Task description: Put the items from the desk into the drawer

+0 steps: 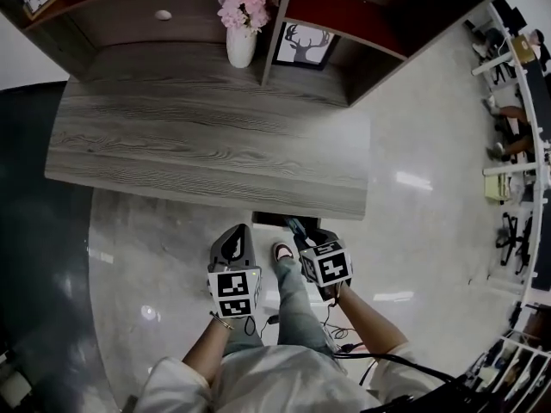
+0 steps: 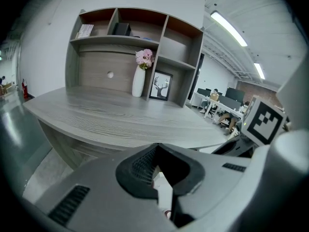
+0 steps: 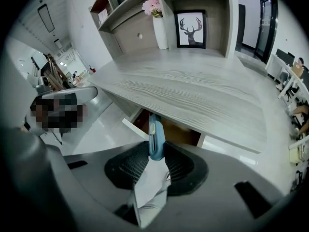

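My right gripper (image 1: 303, 233) (image 3: 156, 151) is shut on a blue utility knife (image 3: 155, 137) that stands upright between its pads, just in front of the open drawer (image 3: 169, 128) under the desk's front edge. In the head view the knife (image 1: 296, 226) points at the drawer's dark opening (image 1: 274, 219). My left gripper (image 1: 233, 237) (image 2: 159, 153) hangs beside it, below the desk edge, shut with nothing between its pads. The grey wooden desk top (image 1: 215, 144) (image 2: 120, 120) (image 3: 193, 91) carries no loose items in front of the shelves.
At the back of the desk stands a shelf unit with a white vase of pink flowers (image 1: 241, 41) and a framed deer picture (image 1: 303, 46). A small white knob (image 1: 163, 15) shows on its back panel. The person's leg and shoe (image 1: 282, 252) are between the grippers. Office desks stand at the right.
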